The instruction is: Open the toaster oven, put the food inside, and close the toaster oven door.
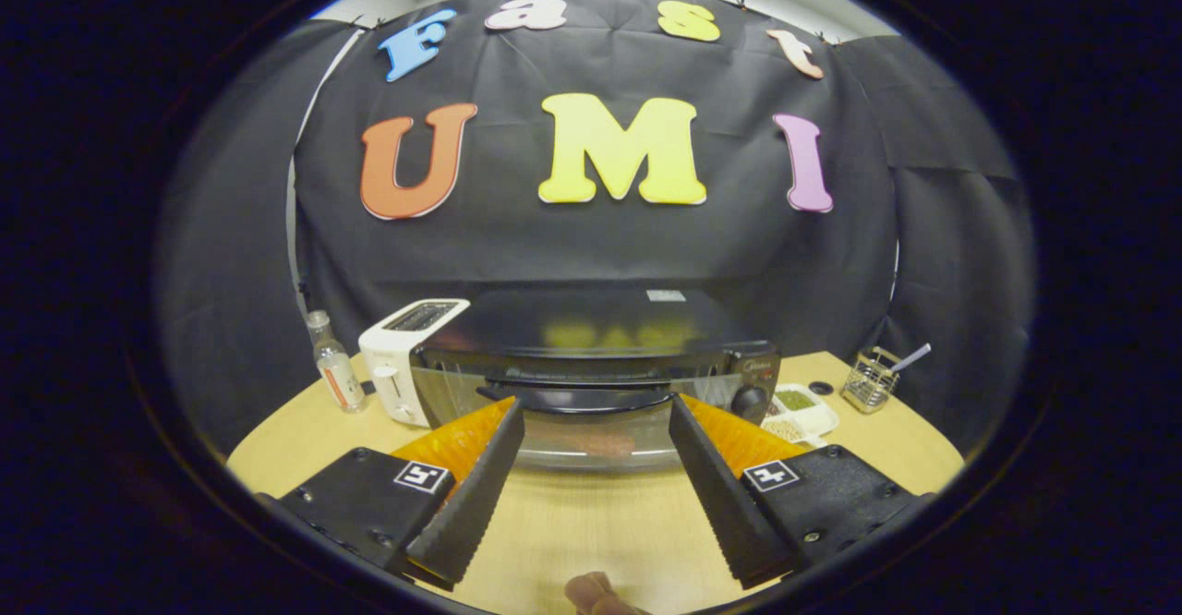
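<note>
pale wood makes up the round table (pixel 591 532), and everything here rests on it. far to the left stands a small clear bottle (pixel 334 366) with a reddish label, upright, close to the table's far left rim. just right of it sits a white slot toaster (pixel 399 361), its side lever facing the near side, and it looks to be touching or almost touching the left end of the toaster oven (pixel 591 356).

the toaster oven is black, wide and low, square in the middle of the far half of the table, with a glossy flat top. its glass door (pixel 572 421) faces the near side with a dark handle (pixel 582 398) running across it; the door seems tilted a little out at the top, though i cannot tell for sure whether it is ajar. a round knob (pixel 750 401) sits on the oven's right panel.

the gripper (pixel 596 416) hangs just in front of the door with its jaws spread wide, the two black ribbed fingers (pixel 471 495) holding nothing, their tips level with the ends of the handle.

right of the oven lies a white divided tray (pixel 802 412) with green and pale food in its sections. farther right stands a wire basket (pixel 870 382) with a utensil poking out. at the near edge, between the fingers, a fingertip (pixel 596 592) of a person shows.
</note>
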